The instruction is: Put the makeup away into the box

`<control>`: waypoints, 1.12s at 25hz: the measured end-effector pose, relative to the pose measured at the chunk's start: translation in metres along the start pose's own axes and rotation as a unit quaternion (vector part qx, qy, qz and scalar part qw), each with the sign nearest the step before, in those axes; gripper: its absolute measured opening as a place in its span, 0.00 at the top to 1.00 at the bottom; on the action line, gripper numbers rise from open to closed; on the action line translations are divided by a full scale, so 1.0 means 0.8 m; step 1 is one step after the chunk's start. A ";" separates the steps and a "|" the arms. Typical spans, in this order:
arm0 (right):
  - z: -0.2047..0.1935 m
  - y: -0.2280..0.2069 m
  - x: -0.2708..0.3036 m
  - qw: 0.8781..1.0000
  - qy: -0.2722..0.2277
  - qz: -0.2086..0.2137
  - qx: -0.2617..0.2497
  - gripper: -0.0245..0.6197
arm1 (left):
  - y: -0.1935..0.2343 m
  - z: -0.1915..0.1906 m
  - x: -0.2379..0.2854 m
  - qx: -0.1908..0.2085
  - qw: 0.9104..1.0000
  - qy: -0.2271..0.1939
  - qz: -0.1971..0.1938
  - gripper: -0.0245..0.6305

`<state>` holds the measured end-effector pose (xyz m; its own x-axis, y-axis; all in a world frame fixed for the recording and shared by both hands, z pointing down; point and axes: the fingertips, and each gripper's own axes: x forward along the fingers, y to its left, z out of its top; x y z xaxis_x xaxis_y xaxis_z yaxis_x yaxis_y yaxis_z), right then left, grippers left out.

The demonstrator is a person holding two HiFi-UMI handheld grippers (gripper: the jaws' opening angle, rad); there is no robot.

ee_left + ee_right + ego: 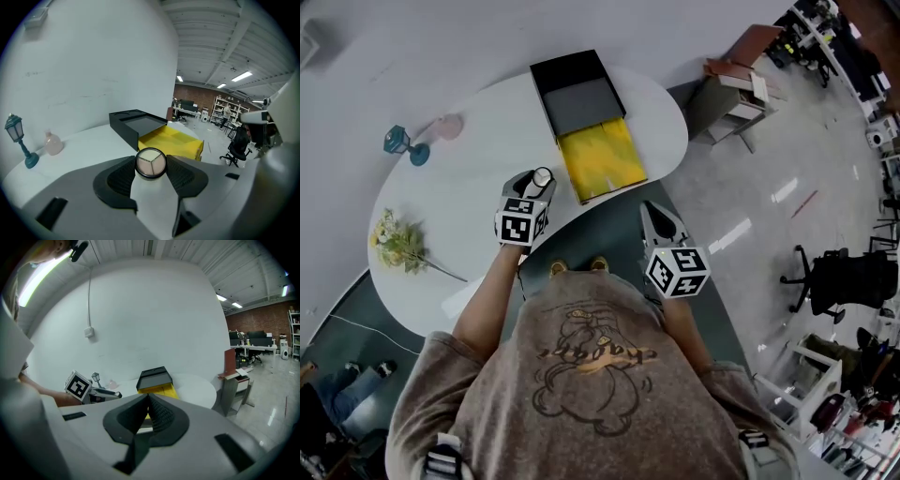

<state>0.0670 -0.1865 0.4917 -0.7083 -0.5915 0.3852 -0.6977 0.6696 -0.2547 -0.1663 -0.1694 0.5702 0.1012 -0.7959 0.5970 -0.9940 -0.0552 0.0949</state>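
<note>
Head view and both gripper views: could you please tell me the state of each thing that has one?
Left hand-held gripper: shut on the compact.
Compact: gripped between the pads.
Right hand-held gripper: shut, empty.
Box: yellow drawer slid out.
Lantern ornament: upright.
Pink bottle: upright.
Flowers: lying flat on the table.

Left gripper (pixel 540 178) gripping, right gripper (pixel 651 211) jaws together
</note>
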 end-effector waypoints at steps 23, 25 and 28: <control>-0.015 -0.046 -0.054 0.998 -0.020 -0.055 0.032 0.96 | -0.127 0.114 0.072 0.105 0.988 -0.025 -0.110 0.62; -0.017 -0.052 -0.059 0.997 -0.021 -0.060 0.034 0.96 | -0.135 0.119 0.080 0.111 0.987 -0.024 -0.115 0.62; -0.020 -0.059 -0.063 0.997 -0.021 -0.067 0.040 0.96 | -0.144 0.123 0.093 0.119 0.985 -0.020 -0.121 0.62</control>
<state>0.1376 -0.1814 0.4986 -0.6116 -0.6917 0.3840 -0.7909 0.5474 -0.2736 -0.0482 -0.2814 0.5253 0.3395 -0.7648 0.5475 -0.9233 -0.3822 0.0386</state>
